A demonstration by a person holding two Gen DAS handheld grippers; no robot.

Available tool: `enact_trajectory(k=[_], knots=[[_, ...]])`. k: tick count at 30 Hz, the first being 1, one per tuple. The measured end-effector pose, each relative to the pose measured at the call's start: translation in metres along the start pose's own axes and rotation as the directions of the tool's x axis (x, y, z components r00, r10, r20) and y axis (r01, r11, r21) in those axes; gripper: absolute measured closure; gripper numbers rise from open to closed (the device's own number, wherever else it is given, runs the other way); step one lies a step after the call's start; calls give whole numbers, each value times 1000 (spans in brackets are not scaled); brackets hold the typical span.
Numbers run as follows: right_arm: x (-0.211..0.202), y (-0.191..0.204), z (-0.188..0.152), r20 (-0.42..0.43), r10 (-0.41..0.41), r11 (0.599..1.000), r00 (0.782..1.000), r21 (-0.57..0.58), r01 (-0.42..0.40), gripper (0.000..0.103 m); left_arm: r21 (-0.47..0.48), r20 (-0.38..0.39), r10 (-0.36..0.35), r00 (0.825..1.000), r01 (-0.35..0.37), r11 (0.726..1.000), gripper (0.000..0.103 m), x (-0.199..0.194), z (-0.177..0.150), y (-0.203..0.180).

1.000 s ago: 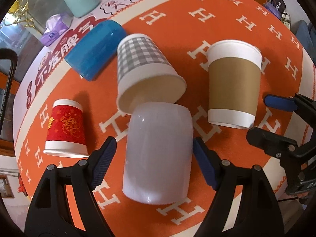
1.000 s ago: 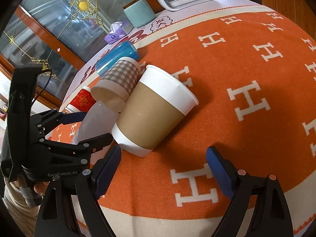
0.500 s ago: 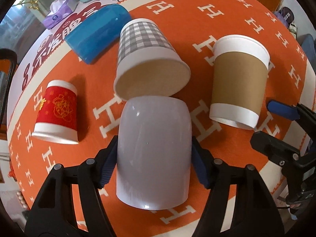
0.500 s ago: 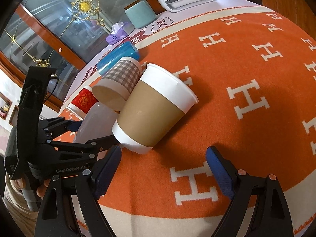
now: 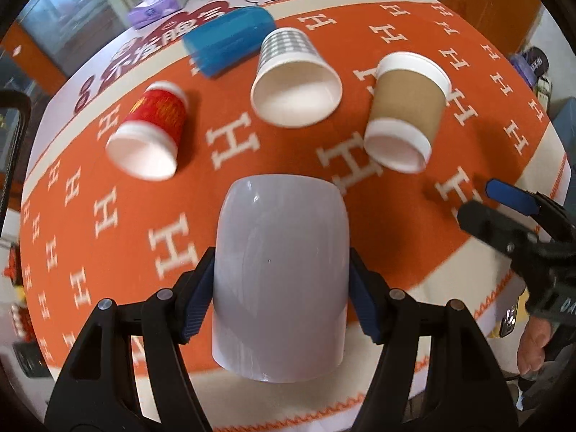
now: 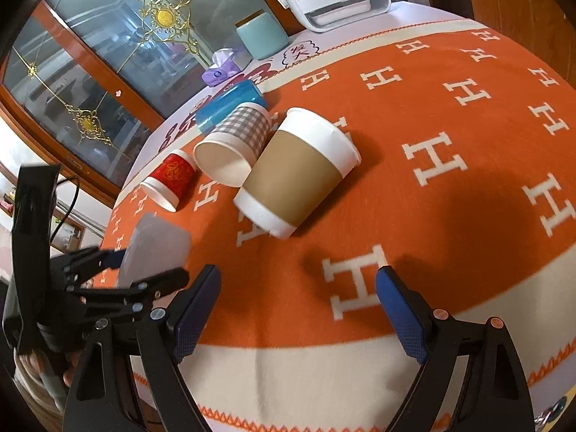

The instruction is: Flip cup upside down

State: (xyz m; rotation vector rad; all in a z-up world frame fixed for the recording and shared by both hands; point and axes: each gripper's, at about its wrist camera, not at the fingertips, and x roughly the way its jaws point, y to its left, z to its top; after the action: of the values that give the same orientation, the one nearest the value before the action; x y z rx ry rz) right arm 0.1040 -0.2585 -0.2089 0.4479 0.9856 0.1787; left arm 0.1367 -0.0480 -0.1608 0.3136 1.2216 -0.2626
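I've got the lavender cup (image 5: 280,273) pinched between the blue pads of my left gripper (image 5: 280,302), low centre of the left wrist view, and it looks lifted clear of the surface (image 5: 414,54), closed end pointing away from me. It reads as glazed ceramic or hard plastic: stiff, glossy, probably slick and heavier than paper, so I judge a firm hold on the straight mid-wall, where the pads sit, is the right spot, and a drop could chip it. My right gripper (image 6: 297,306) hangs at the bottom of its own view, jaws spread wide, nothing between them. Lying on their sides across the middle of the frame: a brown-sleeved paper cup (image 5: 405,108), a checked paper cup (image 5: 293,79), a red paper cup (image 5: 151,129) and a blue tumbler (image 5: 226,45). Writing: white H letters all over the orange cloth, red Chinese characters on the pale strip at upper left that I can't read, gold print on the red cup too small to tell, and partial lettering on the gripper bodies, illegible
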Motion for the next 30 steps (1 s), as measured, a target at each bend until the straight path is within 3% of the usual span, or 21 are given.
enact_trajectory(k=[6, 13, 16, 23, 30], knots=[[-8, -3, -26, -5, 51, 997, 999, 52, -51, 14, -126, 19, -79, 997, 80, 989, 38, -14, -38, 0], [-18, -8, -44, 3, 70, 994, 998, 81, -70, 14, -316, 26, -177, 984, 176, 932, 38, -3, -54, -3], [-24, -11, -46, 11, 76, 993, 997, 86, -76, 14, -371, 25, -187, 982, 182, 911, 38, 4, -63, -4], [-24, -18, -47, -1, 88, 991, 996, 99, -87, 14, -446, 58, -192, 980, 197, 873, 38, 9, -75, 0], [-22, -18, -47, -7, 95, 991, 995, 98, -94, 14, -444, 48, -193, 980, 194, 875, 31, 8, -76, -1]])
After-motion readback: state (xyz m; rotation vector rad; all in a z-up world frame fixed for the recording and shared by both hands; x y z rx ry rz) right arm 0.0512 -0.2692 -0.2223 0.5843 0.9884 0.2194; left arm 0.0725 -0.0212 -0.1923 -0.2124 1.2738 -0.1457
